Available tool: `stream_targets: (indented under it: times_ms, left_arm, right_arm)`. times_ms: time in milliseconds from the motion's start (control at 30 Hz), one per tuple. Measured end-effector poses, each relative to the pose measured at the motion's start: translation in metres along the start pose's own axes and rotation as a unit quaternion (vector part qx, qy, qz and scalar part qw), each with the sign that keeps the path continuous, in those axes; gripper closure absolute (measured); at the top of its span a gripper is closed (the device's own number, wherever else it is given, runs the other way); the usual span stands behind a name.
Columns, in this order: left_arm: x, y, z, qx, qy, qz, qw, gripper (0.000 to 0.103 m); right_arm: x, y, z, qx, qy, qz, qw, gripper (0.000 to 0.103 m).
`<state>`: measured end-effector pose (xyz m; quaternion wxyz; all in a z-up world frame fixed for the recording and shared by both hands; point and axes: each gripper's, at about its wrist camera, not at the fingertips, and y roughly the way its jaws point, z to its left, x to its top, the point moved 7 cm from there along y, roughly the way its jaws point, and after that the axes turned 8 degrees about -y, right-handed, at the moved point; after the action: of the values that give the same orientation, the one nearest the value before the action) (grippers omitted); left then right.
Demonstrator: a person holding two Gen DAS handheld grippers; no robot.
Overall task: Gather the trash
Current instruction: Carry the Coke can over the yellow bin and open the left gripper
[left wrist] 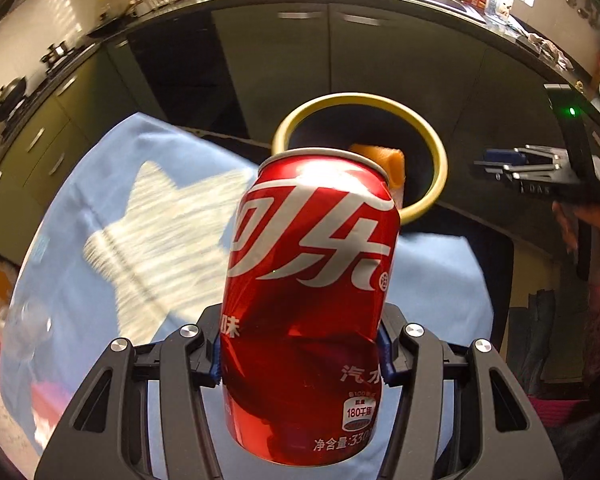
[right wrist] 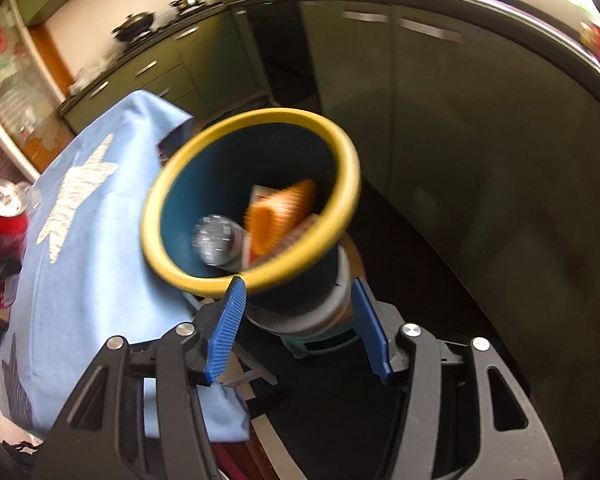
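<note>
My left gripper (left wrist: 300, 364) is shut on a dented red Coca-Cola can (left wrist: 308, 300) and holds it upright above the blue cloth, just short of the bin. The can also shows at the left edge of the right wrist view (right wrist: 2, 224). The bin is dark blue with a yellow rim (left wrist: 436, 184) (right wrist: 204, 280). Inside it lie an orange packet (right wrist: 276, 216) and a clear plastic bottle (right wrist: 216, 240). My right gripper (right wrist: 300, 328) is open and empty, its blue pads (right wrist: 226, 332) on either side of the bin's lower wall, not touching it. It shows in the left wrist view (left wrist: 500, 164) right of the bin.
A table under a light blue cloth with white stars (left wrist: 140, 216) (right wrist: 92, 220) stands left of the bin. Green kitchen cabinets (right wrist: 440, 120) and a dark counter with pots run behind. The floor around the bin is dark.
</note>
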<state>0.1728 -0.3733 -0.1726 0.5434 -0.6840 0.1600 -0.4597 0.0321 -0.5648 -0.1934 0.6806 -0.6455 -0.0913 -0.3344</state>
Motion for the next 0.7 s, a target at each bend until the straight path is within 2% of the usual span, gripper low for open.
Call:
stream_targets:
  times_ms: [233,400,467,533,600,700]
  left_arm:
    - [0.079,0.060,-0.050,-0.030,0.018,0.021,0.9992,0.049]
    - [0.124,0.107,-0.063,-0.029,0.002,0.036,0.9989,0.048]
    - [0.137,0.118,-0.062,-0.025,-0.013,0.034,0.9990,0.033]
    - [0.145,0.113,-0.058,-0.020,-0.024,0.017,0.9994,0.027]
    - [0.144,0.101,-0.056,-0.035,-0.036,0.010,0.9987,0.025]
    - [0.134,0.065,-0.045,-0.050,-0.058,-0.014,0.9970,0.021]
  right_arm:
    - [-0.021,0.001,-0.040,-0.006,0.047,0.003,0.999,0.050]
    - [-0.031,0.006,-0.049,-0.005,0.062,0.015,0.998,0.050]
    - [-0.031,0.006,-0.050,-0.003,0.065,0.015,0.998,0.050]
    - [-0.030,0.006,-0.048,-0.002,0.065,0.012,0.998,0.049]
    - [-0.028,0.007,-0.046,0.001,0.064,0.011,0.998,0.049]
    - [-0.026,0.007,-0.040,0.006,0.060,0.008,0.998,0.049]
